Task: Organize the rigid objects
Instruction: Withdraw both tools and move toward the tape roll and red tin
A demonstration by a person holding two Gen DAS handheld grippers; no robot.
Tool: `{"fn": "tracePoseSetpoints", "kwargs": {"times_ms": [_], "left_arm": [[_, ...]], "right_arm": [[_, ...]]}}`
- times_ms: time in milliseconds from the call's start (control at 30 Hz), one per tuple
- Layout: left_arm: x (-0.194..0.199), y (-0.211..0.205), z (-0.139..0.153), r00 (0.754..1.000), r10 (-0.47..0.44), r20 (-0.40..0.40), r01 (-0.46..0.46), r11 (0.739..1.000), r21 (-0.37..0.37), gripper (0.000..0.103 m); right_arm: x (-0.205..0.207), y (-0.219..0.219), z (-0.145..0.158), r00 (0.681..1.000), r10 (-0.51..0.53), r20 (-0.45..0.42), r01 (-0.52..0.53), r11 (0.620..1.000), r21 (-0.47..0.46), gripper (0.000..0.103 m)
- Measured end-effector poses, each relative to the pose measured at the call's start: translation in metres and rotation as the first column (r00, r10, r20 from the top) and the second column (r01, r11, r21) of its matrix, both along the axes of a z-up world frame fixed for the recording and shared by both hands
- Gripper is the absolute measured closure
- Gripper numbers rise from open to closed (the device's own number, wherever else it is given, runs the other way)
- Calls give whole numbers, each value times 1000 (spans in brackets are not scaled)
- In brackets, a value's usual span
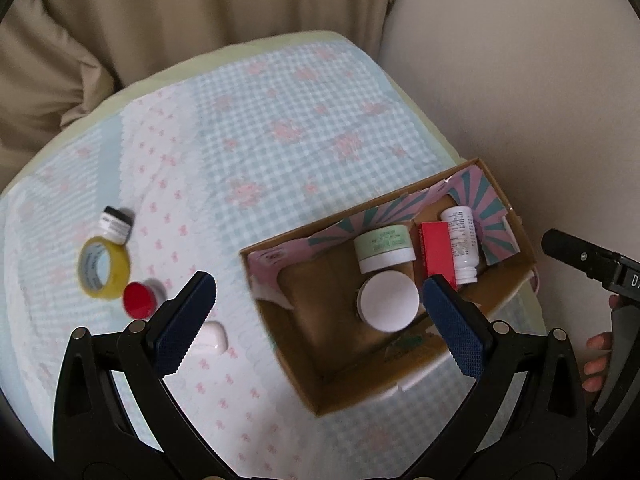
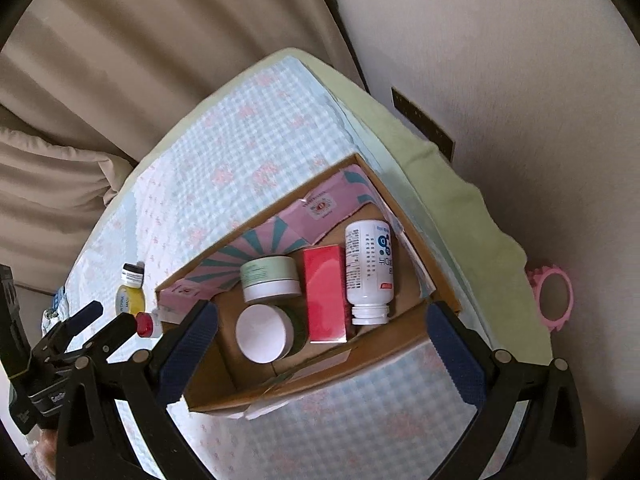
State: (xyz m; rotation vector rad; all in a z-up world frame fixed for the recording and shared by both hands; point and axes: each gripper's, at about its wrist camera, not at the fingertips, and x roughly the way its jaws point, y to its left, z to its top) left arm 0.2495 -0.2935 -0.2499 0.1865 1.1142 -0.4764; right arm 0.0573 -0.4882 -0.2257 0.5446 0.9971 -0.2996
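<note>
An open cardboard box (image 1: 304, 376) (image 2: 400, 188) sits on the checked cloth. It holds a white-lidded jar (image 1: 388, 300) (image 2: 262, 332), a green jar (image 1: 384, 248) (image 2: 270, 278), a red box (image 1: 437, 252) (image 2: 325, 292) and a white bottle (image 1: 462, 240) (image 2: 368, 272). Left of the box lie a yellow tape roll (image 1: 105, 266) (image 2: 130, 300), a small black-capped jar (image 1: 115, 225) (image 2: 133, 275), a red-lidded pot (image 1: 139, 300) (image 2: 145, 325) and a white case (image 1: 212, 338). My left gripper (image 1: 316, 320) is open and empty above the box's left edge. My right gripper (image 2: 320, 354) is open and empty over the box.
The cloth covers a small round table (image 1: 280, 46) (image 2: 440, 168) with a pale green edge. Beige curtains (image 1: 160, 20) hang behind and a wall (image 2: 500, 60) stands at the right. A pink ring-shaped object (image 2: 554, 298) lies beyond the table's right edge.
</note>
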Motion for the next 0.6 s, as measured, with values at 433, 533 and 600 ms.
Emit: {"fn": "tracePoseSetpoints", "kwargs": {"times_ms": [433, 533, 600], "left_arm": [[-56, 104, 82, 989, 112, 100, -108, 993, -45, 0], [-70, 146, 97, 981, 159, 108, -153, 986, -60, 0], [-78, 169, 105, 977, 176, 120, -170, 984, -59, 0]], "right_arm": [[-34, 79, 81, 990, 111, 91, -97, 985, -145, 0], [-38, 110, 97, 980, 177, 92, -159, 972, -174, 0], [-40, 131, 105, 972, 216, 91, -194, 960, -201, 0]]}}
